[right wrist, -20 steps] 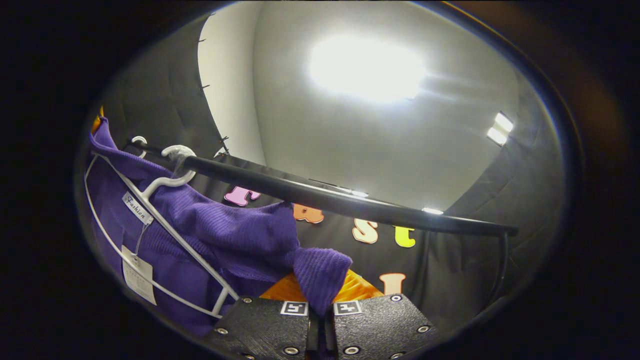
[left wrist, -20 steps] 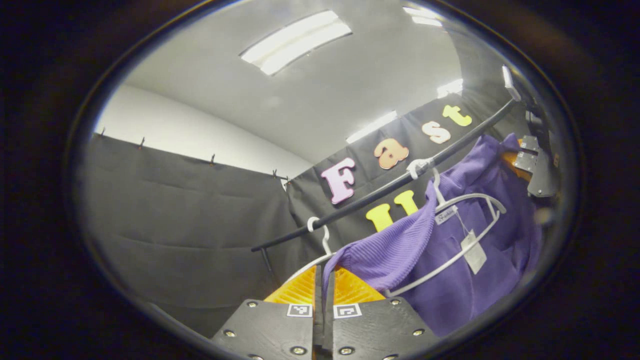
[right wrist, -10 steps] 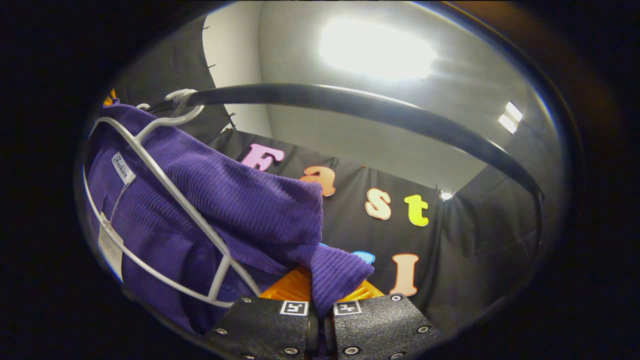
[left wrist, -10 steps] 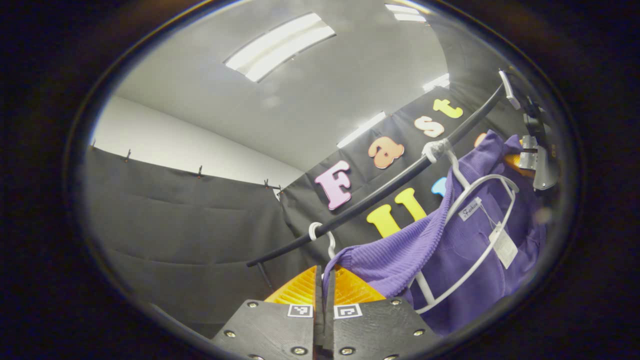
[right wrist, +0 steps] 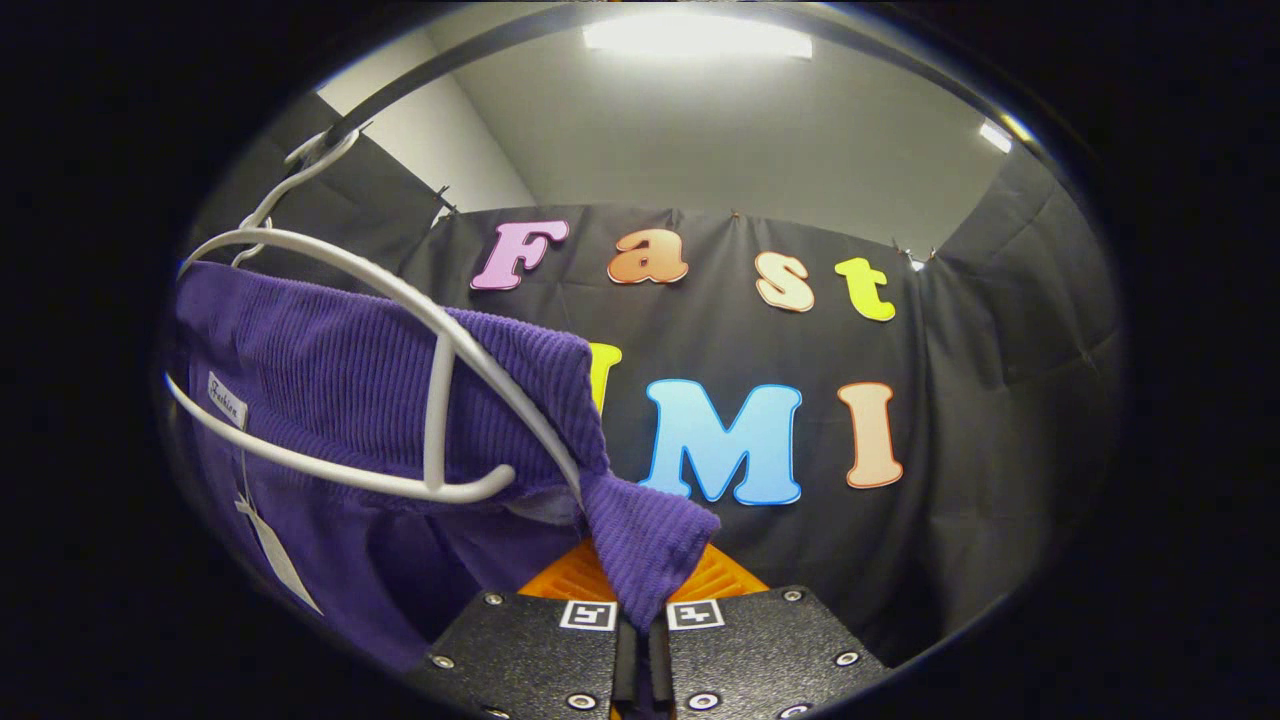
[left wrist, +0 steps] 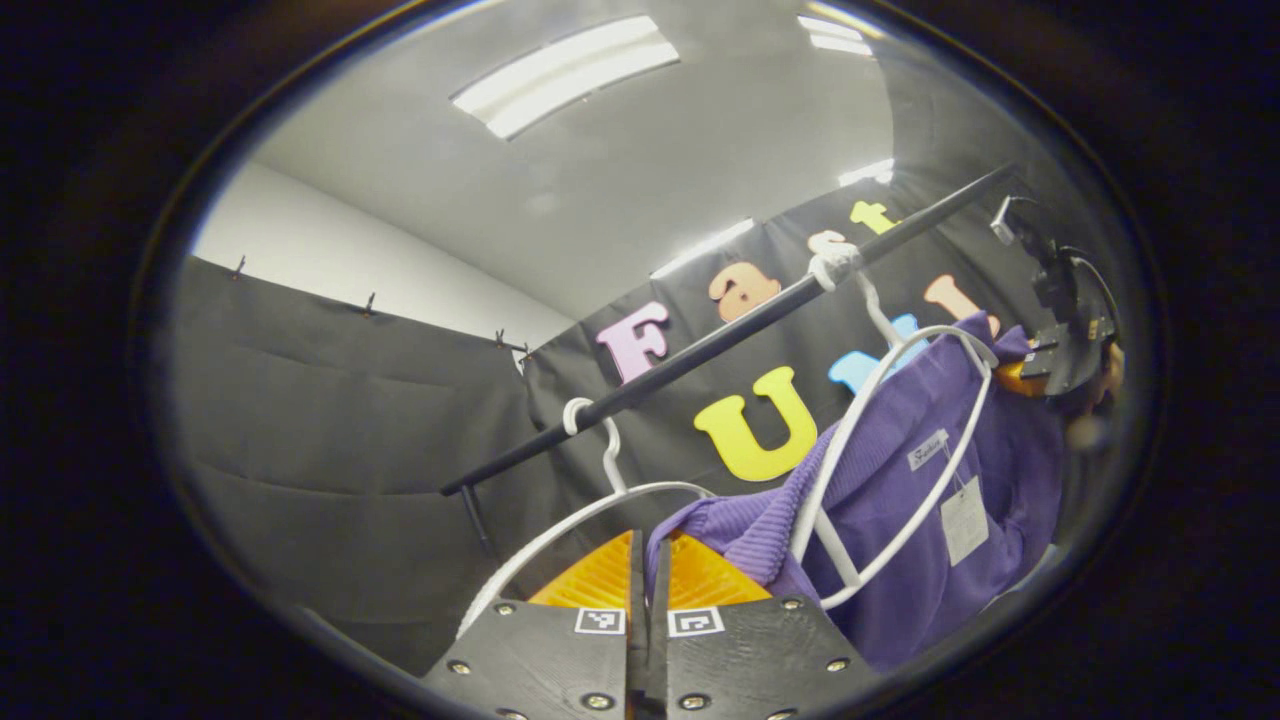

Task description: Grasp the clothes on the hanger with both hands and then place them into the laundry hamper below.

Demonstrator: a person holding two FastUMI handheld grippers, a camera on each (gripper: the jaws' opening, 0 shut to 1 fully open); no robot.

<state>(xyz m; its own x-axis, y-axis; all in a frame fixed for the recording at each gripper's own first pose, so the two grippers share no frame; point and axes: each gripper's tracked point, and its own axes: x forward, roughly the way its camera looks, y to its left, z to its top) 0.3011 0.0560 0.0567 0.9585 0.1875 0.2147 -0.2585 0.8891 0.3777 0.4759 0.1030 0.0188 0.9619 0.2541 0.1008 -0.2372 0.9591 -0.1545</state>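
Observation:
A purple ribbed garment (left wrist: 900,520) hangs partly on a white hanger (left wrist: 880,400), which hooks over a black rail (left wrist: 720,340). My left gripper (left wrist: 648,560) is shut on a fold of the garment's near shoulder. In the right gripper view the same garment (right wrist: 330,380) drapes over the tilted hanger (right wrist: 400,310), and its cloth sags below the hanger's upper arm. My right gripper (right wrist: 640,590) is shut on the other shoulder's corner, which bunches above the fingers. The right gripper (left wrist: 1060,350) also shows far off at the garment's far side in the left gripper view.
A second, bare white hanger (left wrist: 600,490) hangs on the rail to the left of the garment, close above my left gripper. The rail (right wrist: 420,70) runs high overhead in the right gripper view. Black cloth walls close the booth behind and at both sides.
Both grippers have come down with the cloth held. The rail has risen in both views, the hanger has tilted, and the garment's shoulders have slid down off its arms.

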